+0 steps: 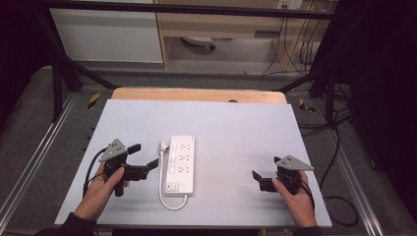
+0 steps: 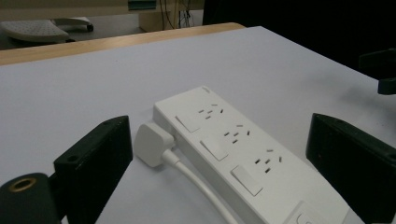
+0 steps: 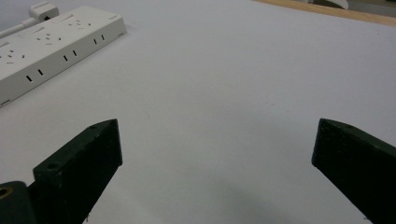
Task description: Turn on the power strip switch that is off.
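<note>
A white power strip [image 1: 181,164] lies lengthwise in the middle of the pale table mat [image 1: 236,128]. Its white plug [image 1: 163,146] rests against the strip's left side, and its cable [image 1: 169,202] loops out from the near end. My left gripper [image 1: 143,155] is open just left of the plug and points at it. In the left gripper view the plug [image 2: 152,142] and the strip [image 2: 243,158] sit between the wide-open jaws, touching neither. My right gripper [image 1: 265,169] is open over bare mat at the right, far from the strip [image 3: 51,46].
A wooden table edge [image 1: 196,94] shows behind the mat. Black frame bars [image 1: 64,73] stand at both back corners. Cables [image 1: 339,206] trail on the floor at the right. A cabinet [image 1: 216,24] stands beyond the table.
</note>
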The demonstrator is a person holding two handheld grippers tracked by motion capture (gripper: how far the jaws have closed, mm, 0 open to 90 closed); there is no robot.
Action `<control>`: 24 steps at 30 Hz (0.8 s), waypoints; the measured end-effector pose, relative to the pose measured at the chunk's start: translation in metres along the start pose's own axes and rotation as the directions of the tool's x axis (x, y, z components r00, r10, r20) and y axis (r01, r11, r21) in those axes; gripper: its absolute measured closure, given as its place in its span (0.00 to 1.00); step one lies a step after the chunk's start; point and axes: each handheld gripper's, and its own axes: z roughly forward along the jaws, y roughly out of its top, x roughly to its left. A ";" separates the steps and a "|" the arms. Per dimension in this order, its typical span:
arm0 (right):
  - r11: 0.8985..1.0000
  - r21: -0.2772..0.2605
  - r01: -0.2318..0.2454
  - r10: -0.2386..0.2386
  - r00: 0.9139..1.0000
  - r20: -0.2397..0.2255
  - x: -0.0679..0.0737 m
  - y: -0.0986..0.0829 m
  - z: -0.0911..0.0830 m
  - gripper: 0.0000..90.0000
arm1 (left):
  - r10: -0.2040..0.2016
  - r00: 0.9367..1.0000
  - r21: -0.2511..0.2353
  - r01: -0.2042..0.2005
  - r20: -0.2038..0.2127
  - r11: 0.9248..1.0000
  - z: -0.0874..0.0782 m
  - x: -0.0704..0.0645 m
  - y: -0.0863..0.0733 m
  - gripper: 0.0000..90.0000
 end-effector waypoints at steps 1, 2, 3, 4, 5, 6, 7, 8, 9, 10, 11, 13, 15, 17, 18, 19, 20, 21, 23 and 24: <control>1.000 0.002 0.000 0.000 1.000 -0.001 0.000 0.000 0.000 0.02 | -0.005 1.000 0.003 0.005 -0.006 1.000 -0.003 0.001 -0.001 0.08; 1.000 0.001 0.001 -0.001 1.000 -0.001 0.000 0.000 0.000 0.02 | -0.003 1.000 0.009 0.003 -0.010 1.000 -0.006 0.003 -0.003 0.08; 1.000 -0.001 -0.001 0.001 1.000 -0.001 0.000 0.000 0.000 0.02 | 0.002 1.000 0.017 -0.002 -0.016 1.000 -0.009 0.005 -0.004 0.08; 1.000 -0.002 -0.005 0.005 1.000 -0.002 0.000 0.000 0.000 0.02 | 0.000 1.000 0.022 0.001 -0.022 1.000 -0.012 0.007 -0.006 0.08; 1.000 -0.001 -0.006 0.006 1.000 -0.002 0.000 0.000 -0.001 0.02 | -0.002 1.000 0.031 0.003 -0.027 1.000 -0.015 0.009 -0.008 0.08; 1.000 -0.001 -0.005 0.005 1.000 -0.001 0.000 0.000 -0.001 0.02 | -0.004 0.999 0.035 0.005 -0.034 0.999 -0.018 0.012 -0.010 0.08; 1.000 -0.001 -0.005 0.005 1.000 0.000 0.000 0.000 -0.001 0.02 | -0.008 0.999 0.037 0.009 -0.042 0.999 -0.021 0.014 -0.013 0.08; 1.000 -0.002 -0.006 0.006 1.000 0.000 0.000 0.000 0.000 0.02 | -0.009 0.999 0.040 0.011 -0.050 0.999 -0.024 0.017 -0.016 0.08; 1.000 0.001 -0.003 0.003 1.000 0.000 0.000 0.000 0.000 0.02 | -0.010 0.998 0.047 0.013 -0.057 0.999 -0.027 0.020 -0.019 0.08; 1.000 0.001 -0.004 0.004 1.000 -0.001 0.000 0.000 0.000 0.02 | -0.011 0.998 0.054 0.014 -0.067 0.998 -0.030 0.023 -0.022 0.08; 1.000 0.002 -0.004 0.004 1.000 0.000 0.000 0.000 0.000 0.02 | 0.000 0.997 0.069 0.006 -0.083 0.998 -0.032 0.026 -0.025 0.08; 1.000 0.003 -0.004 0.004 1.000 0.000 0.000 0.000 0.000 0.02 | -0.001 0.995 0.090 0.010 -0.098 0.996 -0.037 0.031 -0.031 0.08; 1.000 0.003 -0.006 0.006 1.000 0.001 0.000 0.000 0.000 0.02 | -0.014 0.993 0.110 0.027 -0.116 0.994 -0.041 0.036 -0.038 0.08; 1.000 0.003 -0.008 0.008 1.000 0.002 0.000 0.000 0.000 0.02 | -0.032 0.991 0.126 0.049 -0.131 0.991 -0.043 0.041 -0.044 0.08; 1.000 0.005 -0.009 0.009 1.000 0.004 0.000 0.000 0.000 0.02 | -0.040 0.990 0.135 0.058 -0.137 0.989 -0.044 0.043 -0.046 0.08; 1.000 0.005 -0.012 0.012 1.000 0.005 0.000 0.000 0.000 0.02 | -0.043 0.989 0.142 0.063 -0.144 0.988 -0.045 0.045 -0.049 0.08; 1.000 0.006 -0.011 0.011 1.000 0.005 0.000 0.000 0.000 0.02 | -0.043 0.988 0.151 0.066 -0.149 0.986 -0.046 0.047 -0.052 0.08; 1.000 0.005 -0.010 0.010 1.000 0.006 -0.001 -0.001 0.000 0.02 | -0.042 0.988 0.161 0.066 -0.151 0.985 -0.047 0.049 -0.054 0.08; 1.000 0.008 -0.011 0.011 1.000 0.007 -0.001 -0.001 0.001 0.02 | -0.048 0.986 0.167 0.075 -0.159 0.983 -0.050 0.053 -0.058 0.08; 1.000 0.015 -0.014 0.014 1.000 0.009 -0.001 -0.002 0.001 0.02 | -0.050 0.985 0.165 0.078 -0.167 0.983 -0.051 0.054 -0.059 0.09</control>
